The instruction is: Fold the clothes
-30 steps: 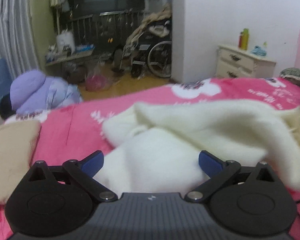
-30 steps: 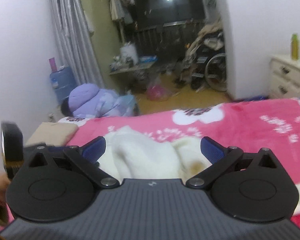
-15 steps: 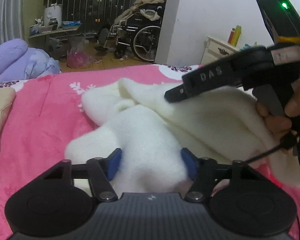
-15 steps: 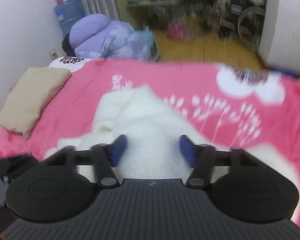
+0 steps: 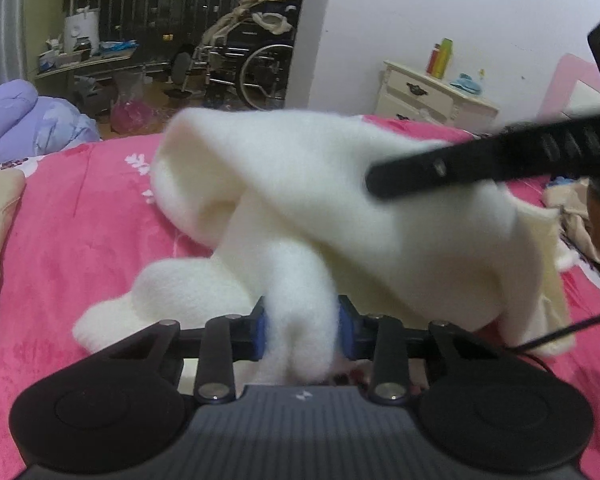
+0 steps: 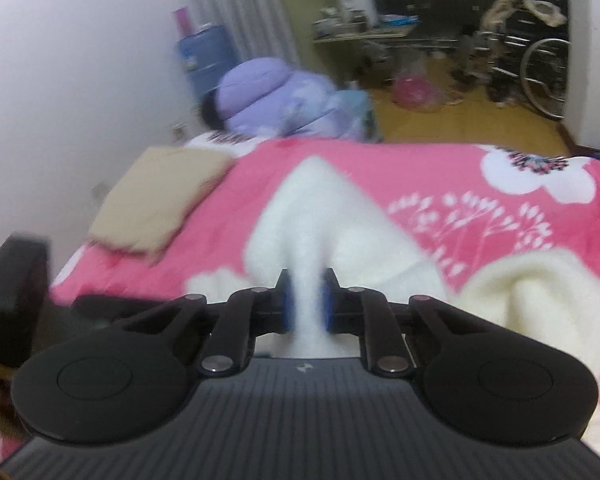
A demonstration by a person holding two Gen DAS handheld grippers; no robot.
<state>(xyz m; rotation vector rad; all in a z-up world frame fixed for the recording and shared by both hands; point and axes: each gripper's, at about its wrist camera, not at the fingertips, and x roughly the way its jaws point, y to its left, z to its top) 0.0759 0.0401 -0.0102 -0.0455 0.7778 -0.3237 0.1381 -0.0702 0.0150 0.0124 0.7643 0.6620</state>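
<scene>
Now both tools have just been closing on the cream fleece garment (image 5: 300, 208): left gripper (image 5: 302, 330) pinches a thick bunch, right gripper (image 6: 306, 306) a thinner fold, likely to lift it off the pink blanket (image 5: 80, 248) and spread it for folding

Pink floral bedspread (image 6: 440, 168), beige pillow (image 6: 160, 196), purple duvet (image 6: 276, 96), wheelchair (image 5: 256, 60), nightstand w/ bottles (image 5: 428, 94)

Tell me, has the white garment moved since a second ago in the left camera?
Yes. The white garment has lifted off the pink blanket; its top edge now rises against the wheelchair, bunched in the left claw.
</scene>
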